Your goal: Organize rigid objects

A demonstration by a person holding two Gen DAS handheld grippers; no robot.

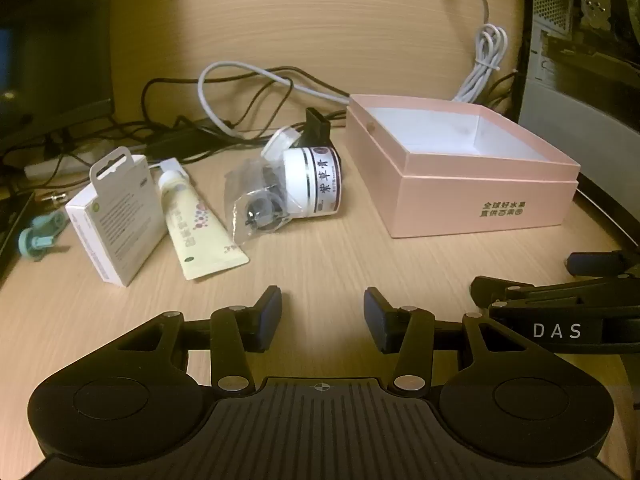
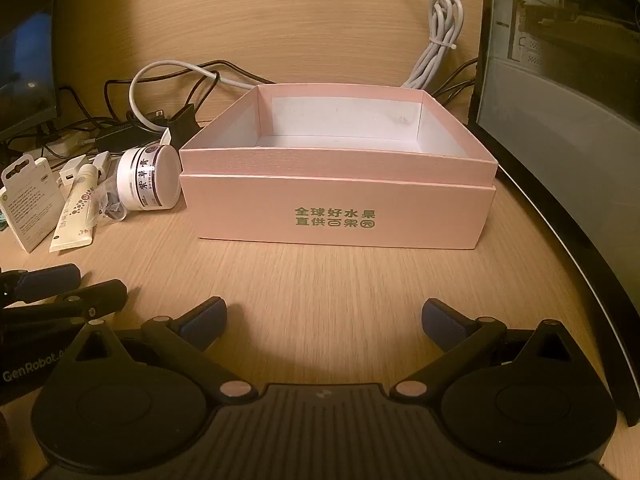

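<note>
An open pink box [image 2: 340, 204] [image 1: 484, 200] stands on the wooden desk, white inside and holding nothing. Left of it lie a white jar [image 1: 312, 180] [image 2: 150, 180] on its side, a clear plastic bag [image 1: 256, 208] with dark parts, a cream tube [image 1: 200, 228] [image 2: 76, 220] and a white retail carton [image 1: 116, 216] [image 2: 30, 208]. My left gripper [image 1: 323, 318] is open near the desk's front, short of these items. My right gripper [image 2: 322, 326] is open too, facing the box with nothing between its fingers. Each gripper shows at the edge of the other's view.
Black and white cables [image 1: 248, 92] tangle behind the items, with a bundled white cable [image 2: 440, 40] by the back wall. A computer case [image 2: 560, 80] stands at the right, a monitor [image 2: 24, 72] at the left. A teal object [image 1: 38, 236] lies at the far left.
</note>
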